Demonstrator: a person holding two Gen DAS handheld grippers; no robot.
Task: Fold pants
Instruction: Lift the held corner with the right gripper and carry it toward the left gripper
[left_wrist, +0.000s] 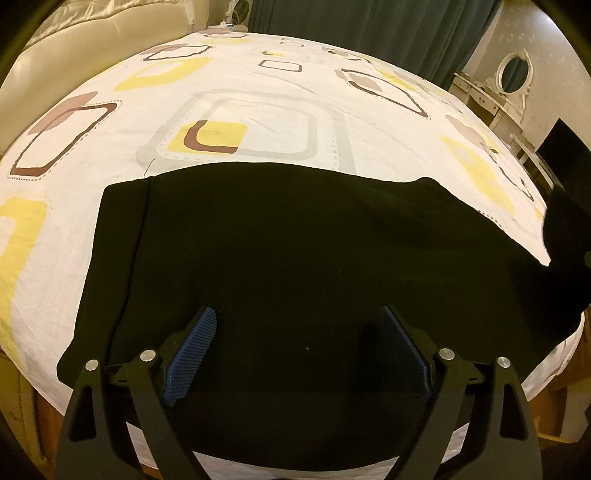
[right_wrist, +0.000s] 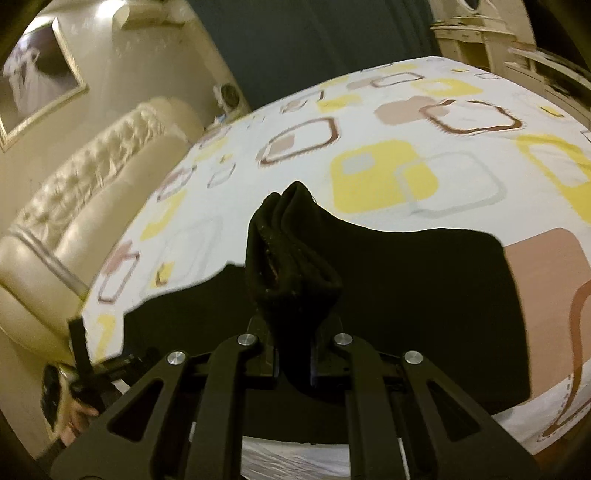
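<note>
The black pants (left_wrist: 295, 251) lie spread across the near part of the bed sheet (left_wrist: 258, 107). My left gripper (left_wrist: 297, 328) is open, its blue pads (left_wrist: 192, 347) hovering over the cloth near the front edge. In the right wrist view my right gripper (right_wrist: 293, 332) is shut on a bunched fold of the black pants (right_wrist: 291, 254), lifted above the rest of the cloth (right_wrist: 424, 295). The raised cloth also shows at the right edge of the left wrist view (left_wrist: 565, 236).
The white sheet with yellow and brown squares (right_wrist: 388, 177) covers the bed. A cream padded headboard (right_wrist: 92, 206) stands at the left. A white dressing table with oval mirror (left_wrist: 509, 81) and dark curtains (left_wrist: 351, 26) stand behind the bed.
</note>
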